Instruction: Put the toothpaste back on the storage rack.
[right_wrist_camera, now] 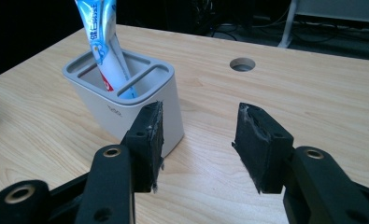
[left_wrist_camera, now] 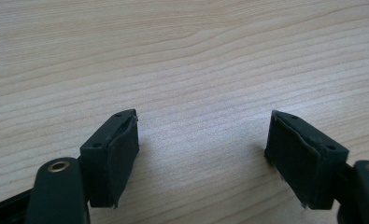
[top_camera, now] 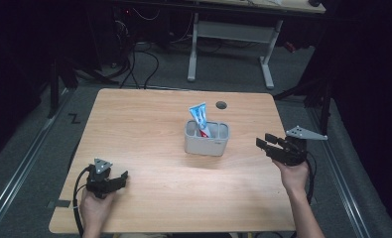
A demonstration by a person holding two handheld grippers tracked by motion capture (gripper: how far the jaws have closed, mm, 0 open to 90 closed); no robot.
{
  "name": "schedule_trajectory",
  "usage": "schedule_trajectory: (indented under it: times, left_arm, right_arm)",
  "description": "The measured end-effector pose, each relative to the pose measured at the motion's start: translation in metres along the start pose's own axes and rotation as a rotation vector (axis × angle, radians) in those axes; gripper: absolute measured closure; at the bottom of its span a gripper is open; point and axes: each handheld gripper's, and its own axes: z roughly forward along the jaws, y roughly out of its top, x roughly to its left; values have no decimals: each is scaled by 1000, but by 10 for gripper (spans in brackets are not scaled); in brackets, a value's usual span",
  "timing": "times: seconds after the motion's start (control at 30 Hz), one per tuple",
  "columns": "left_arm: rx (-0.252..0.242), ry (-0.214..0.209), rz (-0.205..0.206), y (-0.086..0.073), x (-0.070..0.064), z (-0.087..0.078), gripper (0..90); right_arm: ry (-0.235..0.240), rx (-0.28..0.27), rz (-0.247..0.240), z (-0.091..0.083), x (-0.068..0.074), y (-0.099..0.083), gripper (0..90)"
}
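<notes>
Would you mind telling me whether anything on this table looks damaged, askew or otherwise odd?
Only small things. The toothpaste tube leans in the grey holder rather than standing straight, and the right gripper's pads look frayed at their edges. Nothing is spilled.

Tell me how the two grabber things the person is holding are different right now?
The left gripper sits low at the near left part of the table, with bare wood in front of it; the right gripper is at the right edge, pointing toward the grey holder with the toothpaste tube in it. The left gripper is far from the holder; the right gripper is close beside it. Both are black, open, and holding nothing.
</notes>
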Motion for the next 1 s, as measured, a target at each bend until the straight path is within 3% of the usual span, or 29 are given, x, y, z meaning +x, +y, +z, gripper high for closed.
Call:
schedule_trajectory:
  times: [0.43,1.0]
  left_arm:
    - [0,0,0,0,0,0,258]
    - [-2,1,-1,0,0,0,258]
  right_arm:
    - [-17,6,35,-5,-9,-15,518]
    - [-32,41,73,4,-16,-36,519]
